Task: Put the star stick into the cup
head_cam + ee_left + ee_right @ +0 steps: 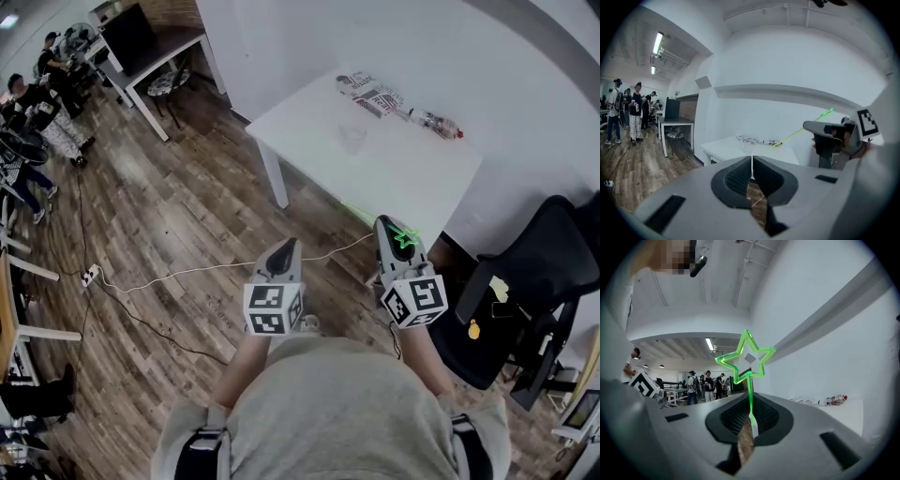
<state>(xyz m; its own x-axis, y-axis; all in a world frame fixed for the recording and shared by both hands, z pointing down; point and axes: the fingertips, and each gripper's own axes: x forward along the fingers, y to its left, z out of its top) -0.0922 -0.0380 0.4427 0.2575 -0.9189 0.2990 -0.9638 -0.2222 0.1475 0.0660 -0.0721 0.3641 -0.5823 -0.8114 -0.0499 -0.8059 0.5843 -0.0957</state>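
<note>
Green plastic star stick (750,381), pinched by right gripper (750,415), may pivot and miss the upper-centre clear cup (352,138); left gripper (751,175) closed, empty.

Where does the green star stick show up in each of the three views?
Head view: star stick lower right of centre, lying along the right claw.
Left gripper view: star stick is a thin green line right of centre, rising rightward.
Right gripper view: star stick at centre, star upright above the pads.
Shared landmark: plastic bottle on the white table.
</note>
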